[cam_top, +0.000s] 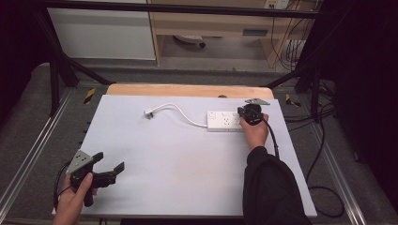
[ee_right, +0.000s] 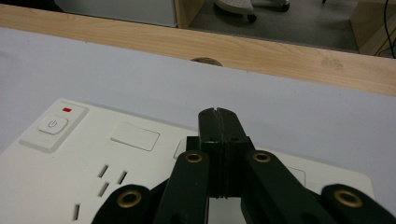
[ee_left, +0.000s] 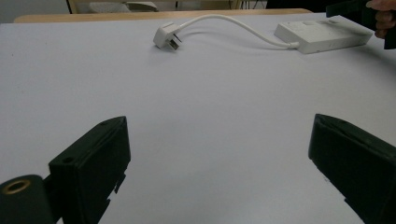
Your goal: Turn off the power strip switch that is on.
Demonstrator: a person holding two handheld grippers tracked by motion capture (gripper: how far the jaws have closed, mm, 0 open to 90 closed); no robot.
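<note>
A white power strip (cam_top: 224,120) lies at the back right of the white table (cam_top: 178,159), and its cord curves left to a loose white plug (cam_top: 149,113). Just over the strip's right end is my right gripper (cam_top: 245,114). Its jaws are shut with nothing between them, and the tips (ee_right: 218,115) hang over the strip's top face (ee_right: 140,158), right of the power button (ee_right: 53,124). My left gripper (cam_top: 109,167) rests at the near left corner, open wide over bare table (ee_left: 219,154). Far ahead of it lie the plug (ee_left: 166,37) and the strip (ee_left: 322,35).
A wooden strip (cam_top: 187,90) runs along the table's far edge, with a small dark knot (ee_right: 205,61) at its border. Black frame bars (cam_top: 56,75) stand at the back corners. Cables (cam_top: 324,187) trail on the floor to the right.
</note>
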